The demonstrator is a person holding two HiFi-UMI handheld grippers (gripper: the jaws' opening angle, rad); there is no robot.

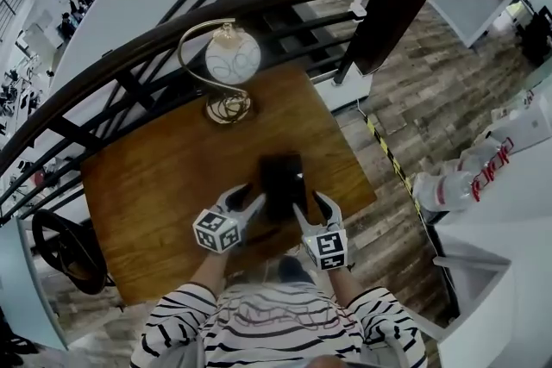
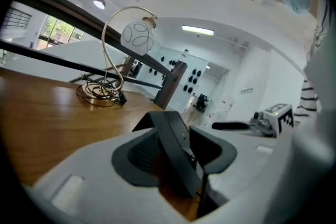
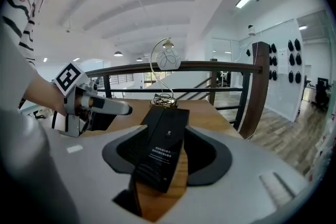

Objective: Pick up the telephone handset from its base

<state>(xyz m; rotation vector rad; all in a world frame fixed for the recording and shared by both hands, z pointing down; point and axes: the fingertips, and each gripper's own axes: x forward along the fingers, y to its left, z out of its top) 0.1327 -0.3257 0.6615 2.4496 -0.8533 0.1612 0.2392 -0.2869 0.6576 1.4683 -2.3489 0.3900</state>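
The left gripper (image 1: 250, 202) and the right gripper (image 1: 315, 209) both have their grey, dished jaws spread, clamping nothing. Between each pair lies the telephone (image 1: 283, 181), a flat, matt black rectangular slab with small white print on top; handset and base cannot be told apart. Bare wood shows beside it inside the right jaws. Beyond the jaws, on the glossy brown wooden table (image 1: 155, 185), stands a lamp (image 1: 231, 58) with a round white globe and a curved brass arm.
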